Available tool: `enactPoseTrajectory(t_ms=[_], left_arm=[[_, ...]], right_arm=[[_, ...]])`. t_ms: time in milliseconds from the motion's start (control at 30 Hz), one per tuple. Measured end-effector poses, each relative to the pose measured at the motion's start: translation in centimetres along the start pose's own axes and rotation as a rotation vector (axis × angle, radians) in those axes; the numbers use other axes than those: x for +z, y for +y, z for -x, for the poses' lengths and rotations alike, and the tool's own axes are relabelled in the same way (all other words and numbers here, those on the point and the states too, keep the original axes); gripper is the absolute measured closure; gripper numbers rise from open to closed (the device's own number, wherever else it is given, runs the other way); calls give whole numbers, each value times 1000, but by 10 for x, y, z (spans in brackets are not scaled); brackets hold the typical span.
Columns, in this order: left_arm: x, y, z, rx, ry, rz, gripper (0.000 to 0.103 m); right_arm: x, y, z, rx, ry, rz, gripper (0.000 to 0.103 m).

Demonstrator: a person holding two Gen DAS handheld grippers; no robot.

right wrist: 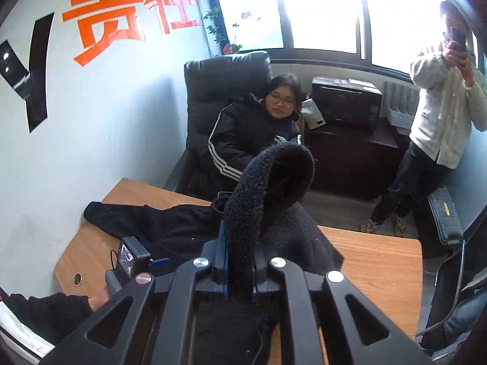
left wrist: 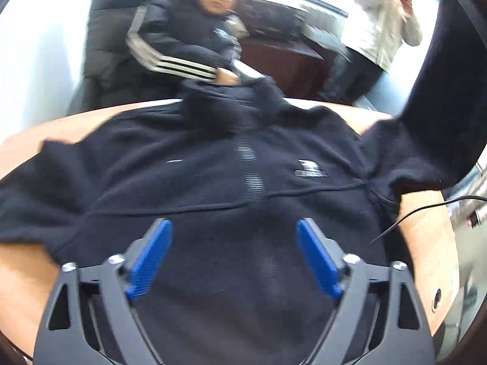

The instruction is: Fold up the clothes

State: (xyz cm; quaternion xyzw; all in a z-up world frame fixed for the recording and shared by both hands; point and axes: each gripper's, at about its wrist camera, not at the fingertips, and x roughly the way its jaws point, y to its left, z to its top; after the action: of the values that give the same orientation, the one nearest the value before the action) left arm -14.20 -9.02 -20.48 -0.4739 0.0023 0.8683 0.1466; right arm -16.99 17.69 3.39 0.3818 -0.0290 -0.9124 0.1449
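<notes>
We count one garment: a dark fleece jacket (left wrist: 213,164) spread front-up across the wooden counter (right wrist: 374,258), collar toward the far edge, zipper down its middle. We count two grippers. The left gripper (left wrist: 234,237) hovers above the jacket's lower body, jaws released and spread wide, two blue pads (left wrist: 152,252) visible, nothing between them. The right gripper (right wrist: 240,270) has its jaws clenched on one fleece sleeve (right wrist: 258,188), lifted off the counter and curling over at its cuff. Two people are beyond the far edge: one seated woman (right wrist: 258,133) and one standing person (right wrist: 438,121) holding a phone.
</notes>
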Motion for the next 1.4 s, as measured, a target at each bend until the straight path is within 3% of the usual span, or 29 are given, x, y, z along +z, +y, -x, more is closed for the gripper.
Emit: enactPoseTrajectory(t_ms=[200, 400, 533, 767, 900, 933, 967, 1000, 1033, 1067, 1133, 1300, 1400], left_arm=[[-26, 86, 41, 63, -96, 70, 2], [-71, 164, 82, 135, -92, 135, 2], [-94, 195, 102, 166, -89, 177, 2], [-116, 229, 123, 199, -91, 249, 2], [-110, 230, 122, 185, -97, 259, 2], [-108, 229, 121, 179, -97, 257, 2], [-105, 226, 120, 169, -96, 248, 2], [-102, 223, 119, 160, -95, 240, 2], [-98, 219, 118, 151, -94, 232, 2], [-93, 215, 118, 140, -98, 219, 2], [-84, 207, 118, 118, -106, 194, 2], [-49, 175, 122, 37, -157, 122, 0], [-21, 149, 111, -40, -182, 70, 0]], right_arm=[[0, 117, -129, 22, 85, 88, 93], [-20, 203, -261, 19, 226, 144, 93], [-50, 244, -347, 8, 346, 155, 93], [-95, 268, -438, -43, 447, 161, 94], [-102, 281, -453, -43, 438, 185, 93], [-106, 284, -458, -36, 448, 187, 86], [-109, 287, -463, -24, 467, 183, 71], [-112, 288, -464, -13, 481, 180, 64], [-114, 288, -461, -2, 486, 177, 49], [-113, 286, -452, 21, 474, 165, 30], [-109, 275, -418, 87, 422, 119, 10], [-94, 205, -281, 255, 215, -40, 3], [-91, 146, -216, 158, 99, -51, 0]])
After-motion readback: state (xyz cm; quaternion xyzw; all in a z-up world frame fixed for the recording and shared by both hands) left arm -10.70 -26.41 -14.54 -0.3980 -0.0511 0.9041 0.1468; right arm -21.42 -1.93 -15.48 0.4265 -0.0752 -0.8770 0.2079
